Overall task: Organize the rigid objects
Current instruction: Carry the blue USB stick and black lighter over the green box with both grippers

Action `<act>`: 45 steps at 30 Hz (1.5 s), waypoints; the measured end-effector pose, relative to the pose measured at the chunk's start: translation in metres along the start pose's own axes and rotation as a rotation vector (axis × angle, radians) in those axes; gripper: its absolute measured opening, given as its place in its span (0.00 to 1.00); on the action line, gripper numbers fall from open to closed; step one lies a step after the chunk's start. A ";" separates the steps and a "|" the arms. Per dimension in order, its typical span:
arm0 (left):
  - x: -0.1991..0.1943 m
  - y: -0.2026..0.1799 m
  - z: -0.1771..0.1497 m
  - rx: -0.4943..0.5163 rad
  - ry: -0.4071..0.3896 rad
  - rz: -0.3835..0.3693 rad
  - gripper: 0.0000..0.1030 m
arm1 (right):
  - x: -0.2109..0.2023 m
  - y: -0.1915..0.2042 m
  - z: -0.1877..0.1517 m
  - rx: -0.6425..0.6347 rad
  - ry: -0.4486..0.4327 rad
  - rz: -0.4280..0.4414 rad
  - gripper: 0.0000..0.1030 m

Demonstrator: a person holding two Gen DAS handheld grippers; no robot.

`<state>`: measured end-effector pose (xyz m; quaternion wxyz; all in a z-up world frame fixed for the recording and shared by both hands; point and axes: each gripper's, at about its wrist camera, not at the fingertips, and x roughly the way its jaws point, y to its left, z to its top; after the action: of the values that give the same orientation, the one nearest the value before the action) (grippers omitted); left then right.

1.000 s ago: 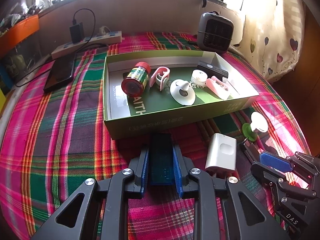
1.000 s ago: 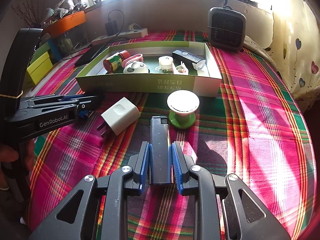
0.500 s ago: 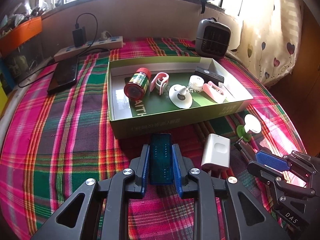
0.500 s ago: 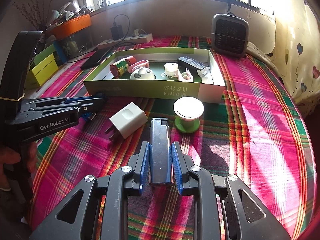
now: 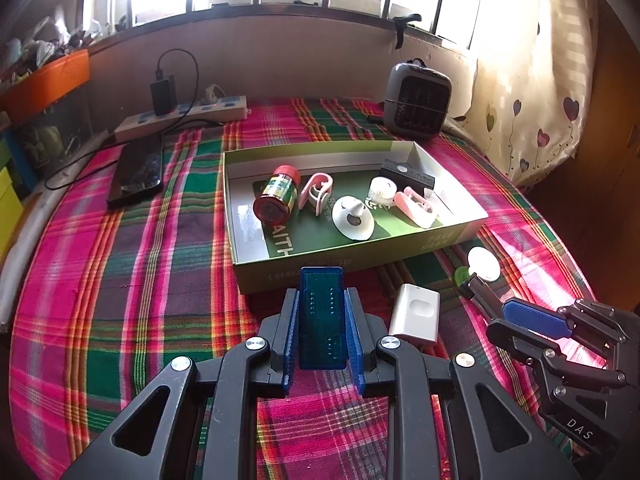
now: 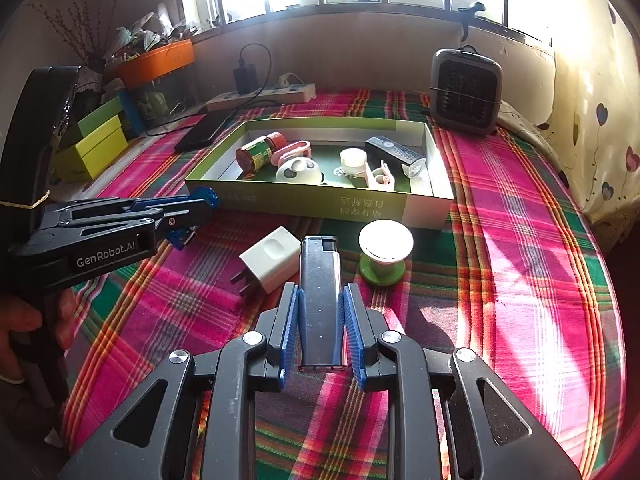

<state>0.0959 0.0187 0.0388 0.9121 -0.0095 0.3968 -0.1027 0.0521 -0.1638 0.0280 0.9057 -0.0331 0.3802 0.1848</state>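
Raised slightly since the earlier frame: left gripper (image 5: 322, 334), its blue pads clamped on the flat sides of a translucent blue lighter (image 5: 322, 316), now seen clear of the plaid cloth (image 5: 120, 280) and a little above the near wall of the green box (image 5: 360, 258). Right gripper (image 6: 321, 322) unchanged in place, jaws narrow and closed on a dark silver lighter (image 6: 320, 300).

Nearest, in each wrist view: one lighter held lengthwise between the pads, long axis along the fingers, free end projecting forward toward the box. On the dark silver lighter, the striker end farthest from the camera; on the blue one, the head end not distinguishable.

Just beyond, loose on the cloth: white plug adapter (image 6: 272, 258), prongs toward the camera in the right view, and a white-topped green spool (image 6: 385, 252), upright, just beside the dark lighter's tip.

Farther: green box, already holding a red-capped jar (image 5: 278, 198) on its side, a pink clip (image 5: 316, 192), a white disc (image 5: 354, 220), a small white round case (image 5: 382, 189), a second pink piece (image 5: 416, 210) and a black device (image 5: 408, 174).

Judged progress: well past half; six items boxed, two in hand, two waiting.

Farthest: power strip (image 5: 180, 116), phone (image 5: 138, 174), small heater (image 5: 418, 98), window.
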 end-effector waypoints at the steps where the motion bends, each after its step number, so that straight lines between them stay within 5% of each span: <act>1: -0.001 0.000 0.001 0.001 -0.003 0.001 0.20 | -0.001 0.000 0.002 0.000 -0.003 0.003 0.23; 25: -0.007 -0.001 0.039 0.013 -0.048 -0.033 0.20 | -0.014 -0.024 0.057 0.008 -0.057 0.025 0.23; 45: 0.040 0.006 0.063 0.004 0.016 -0.052 0.20 | 0.038 -0.073 0.113 -0.003 0.010 0.041 0.23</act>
<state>0.1693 0.0132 0.0528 0.9059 -0.0169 0.4036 -0.1271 0.1794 -0.1975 0.0757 0.8997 -0.0275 0.3849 0.2038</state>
